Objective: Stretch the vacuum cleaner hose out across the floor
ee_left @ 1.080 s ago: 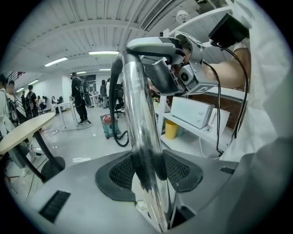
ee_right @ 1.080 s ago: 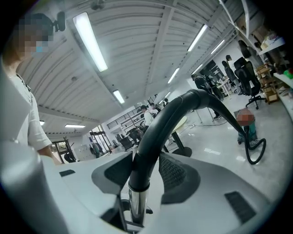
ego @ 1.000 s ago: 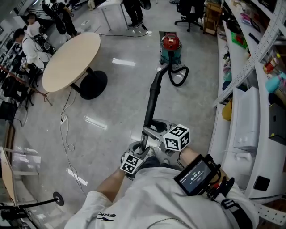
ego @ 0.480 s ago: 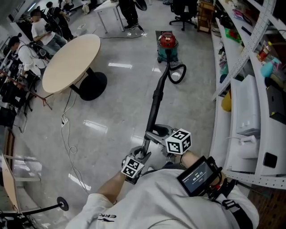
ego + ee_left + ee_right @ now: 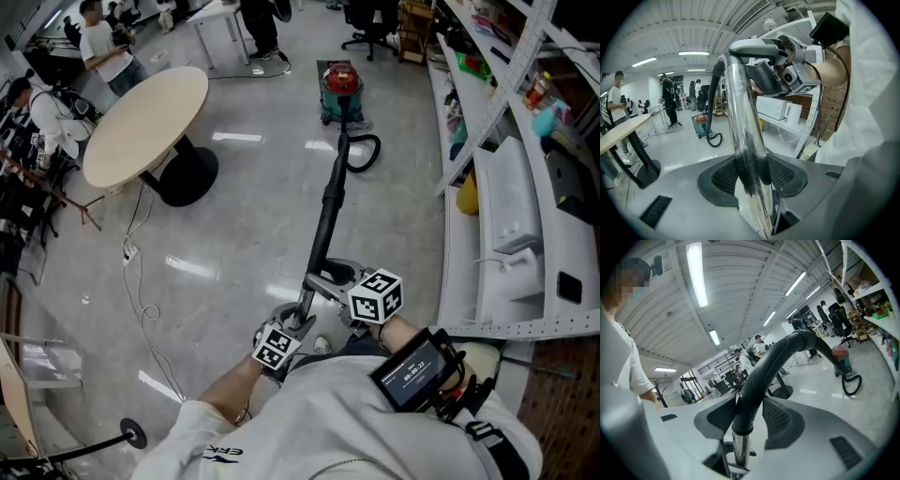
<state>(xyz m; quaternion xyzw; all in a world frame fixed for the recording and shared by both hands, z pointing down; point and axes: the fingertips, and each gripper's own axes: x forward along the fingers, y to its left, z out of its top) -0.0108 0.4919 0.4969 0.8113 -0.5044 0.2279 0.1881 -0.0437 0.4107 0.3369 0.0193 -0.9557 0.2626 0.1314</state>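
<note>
**Q:** Where does the hose lie?

**A:** The hose (image 5: 327,216) runs from my grippers toward twelve o'clock to the vacuum cleaner (image 5: 340,89), with a loop just beside the canister. My left gripper (image 5: 302,321) pinches the chrome tube (image 5: 745,140). My right gripper (image 5: 328,278) pinches the black handle bend (image 5: 757,380).

**Q:** What crowds the path?

**A:** A round table (image 5: 141,127) stands at ten o'clock and a floor cable (image 5: 129,253) lies at nine. White shelving (image 5: 464,272) runs along three. People (image 5: 101,47) stand at eleven, well apart.

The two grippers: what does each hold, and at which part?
Left gripper: the vacuum's metal tube. Right gripper: the black bent hose end, just above the tube joint.
</note>
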